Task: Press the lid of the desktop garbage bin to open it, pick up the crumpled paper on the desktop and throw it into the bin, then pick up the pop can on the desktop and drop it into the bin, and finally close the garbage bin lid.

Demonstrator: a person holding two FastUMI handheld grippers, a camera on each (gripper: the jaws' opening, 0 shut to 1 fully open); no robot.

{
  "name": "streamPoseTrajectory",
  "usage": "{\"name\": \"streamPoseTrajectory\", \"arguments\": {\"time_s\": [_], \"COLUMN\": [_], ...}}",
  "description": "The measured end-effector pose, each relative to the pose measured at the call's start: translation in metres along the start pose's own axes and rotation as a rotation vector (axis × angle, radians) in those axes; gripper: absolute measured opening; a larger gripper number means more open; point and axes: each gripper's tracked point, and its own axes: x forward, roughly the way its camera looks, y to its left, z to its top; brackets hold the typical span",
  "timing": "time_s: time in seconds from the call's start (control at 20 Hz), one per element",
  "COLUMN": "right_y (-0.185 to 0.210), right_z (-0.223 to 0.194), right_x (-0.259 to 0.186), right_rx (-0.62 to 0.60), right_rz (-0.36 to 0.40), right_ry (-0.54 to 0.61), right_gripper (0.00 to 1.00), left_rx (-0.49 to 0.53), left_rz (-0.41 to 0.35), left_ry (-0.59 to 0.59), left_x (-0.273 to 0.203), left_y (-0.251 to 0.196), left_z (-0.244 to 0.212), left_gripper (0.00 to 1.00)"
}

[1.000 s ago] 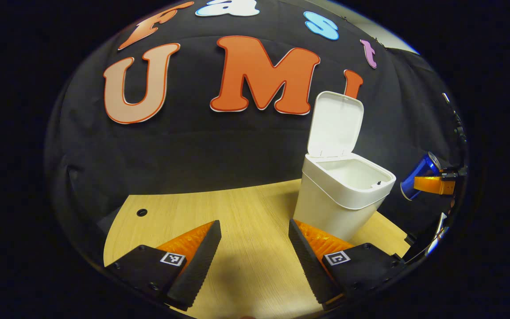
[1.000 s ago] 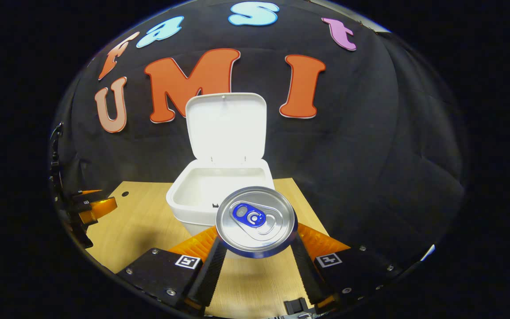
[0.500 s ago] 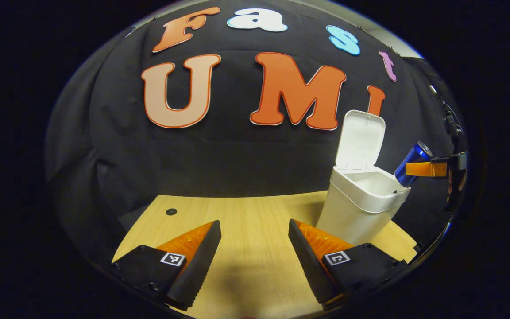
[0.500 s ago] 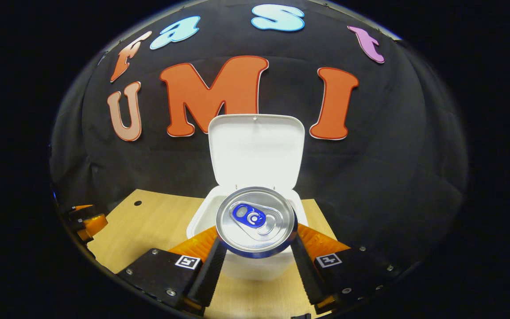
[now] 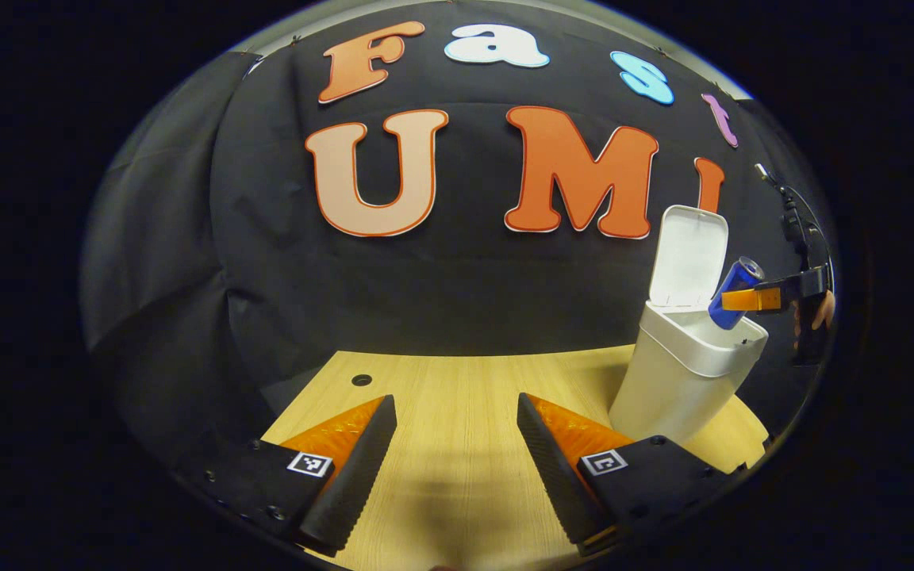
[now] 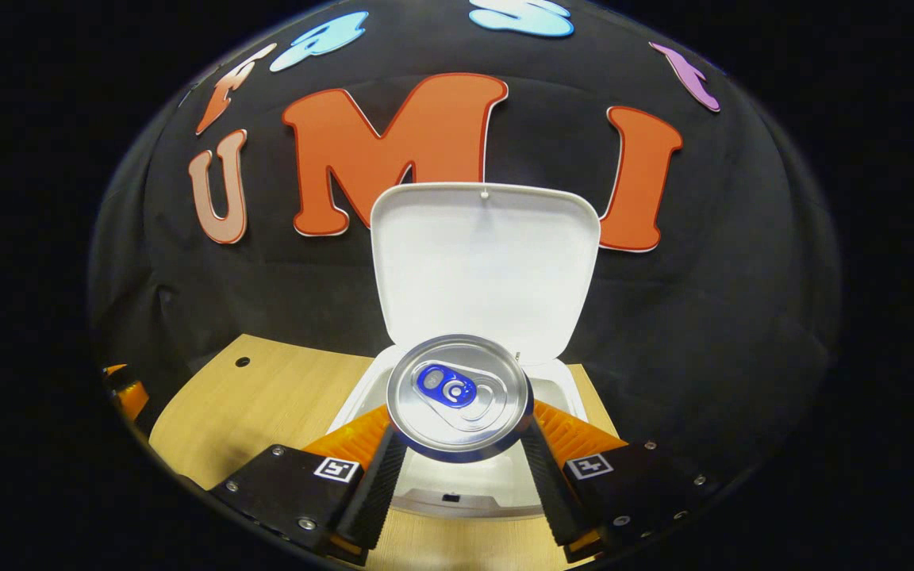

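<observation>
Right gripper [image 6: 457, 464]: fingers clamped on the pop can, one on each side of its body; in the left gripper view it shows far off to the right [image 5: 731, 300], with part of a hand [image 5: 822, 311] behind it.
Pop can [image 6: 459, 396]: held between the right gripper's fingers, silver top with blue tab facing the camera; it hangs over the open mouth of the bin. From the left gripper view the blue body [image 5: 735, 292] is tilted, lower end at the bin's opening, top end up and away from the lid.
Garbage bin [image 6: 560, 396]: white, directly ahead of and below the right gripper, its front rim just under the fingers; stands on the table. From the left gripper it sits ahead and well to the right [image 5: 679, 381].
Bin lid [image 6: 485, 270]: raised, upright behind the can, inner face toward the right gripper; also seen edge-on from the left [image 5: 689, 255].
Left gripper [image 5: 457, 464]: fingers spread apart, nothing between them; it hovers over bare table, well apart from the bin.
Table [image 5: 457, 396]: light wood, beneath both grippers; a small round hole [image 5: 361, 380] lies ahead-left of the left gripper.
Crumpled paper: cannot tell where it lies.
Booth wall [image 5: 282, 270]: black cloth, farthest back, behind table and bin.
</observation>
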Motion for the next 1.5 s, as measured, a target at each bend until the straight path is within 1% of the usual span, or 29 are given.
{"name": "streamPoseTrajectory", "arguments": {"time_s": [0.05,0.1,0.15,0.2,0.25,0.3,0.35,0.4,0.7,0.75,0.8,0.9,1.05,1.2,1.35,1.5], "right_y": [0.000,-0.001,-0.001,-0.001,0.000,0.001,0.003,0.002,0.002,0.002,0.004,0.004,0.009,0.005,-0.004,-0.009], "right_z": [-0.002,-0.003,-0.005,-0.008,-0.012,-0.016,-0.022,-0.028,-0.052,-0.056,-0.060,-0.060,-0.062,-0.051,-0.031,-0.006], "right_x": [0.005,0.009,0.013,0.016,0.017,0.020,0.022,0.024,0.033,0.034,0.034,0.036,0.028,0.024,0.015,0.012], "right_rx": [0.001,-0.001,-0.003,-0.004,0.000,0.006,0.013,0.020,0.057,0.063,0.071,0.065,0.078,0.073,0.074,0.073], "right_rz": [-0.005,-0.005,-0.009,-0.006,-0.005,0.002,0.009,0.009,0.005,0.010,0.014,0.016,0.034,0.026,0.014,0.008], "right_ry": [0.006,0.012,0.018,0.024,0.032,0.041,0.051,0.065,0.127,0.138,0.151,0.149,0.154,0.131,0.092,0.054], "right_gripper": [0.80,0.75,0.80,0.80,0.75,0.80,0.75,0.80,0.81,0.75,0.81,0.81,0.82,0.82,0.82,0.82], "left_rx": [-0.001,-0.005,-0.009,-0.015,-0.020,-0.024,-0.024,-0.021,0.016,0.014,0.010,0.006,-0.009,-0.018,-0.018,0.013], "left_rz": [0.009,0.018,0.027,0.034,0.041,0.045,0.049,0.052,0.034,0.030,0.025,0.024,0.029,0.032,0.029,0.029], "left_ry": [0.000,0.003,0.005,0.007,0.010,0.014,0.017,0.021,0.042,0.045,0.046,0.054,0.060,0.064,0.061,0.055], "left_x": [-0.002,-0.002,-0.002,-0.003,-0.004,-0.005,-0.005,-0.006,-0.006,-0.007,-0.007,-0.007,-0.007,-0.007,-0.009,-0.008], "left_y": [0.004,0.007,0.010,0.013,0.014,0.016,0.016,0.017,0.007,0.005,0.003,0.003,0.006,0.008,0.006,0.004], "left_z": [0.000,-0.001,-0.002,-0.003,-0.004,-0.006,-0.006,-0.009,-0.017,-0.017,-0.018,-0.020,-0.023,-0.025,-0.025,-0.026], "left_gripper": [0.98,0.98,0.98,0.98,0.98,0.98,0.98,0.98,0.98,0.98,0.98,0.98,0.98,0.98,0.98,0.98]}}
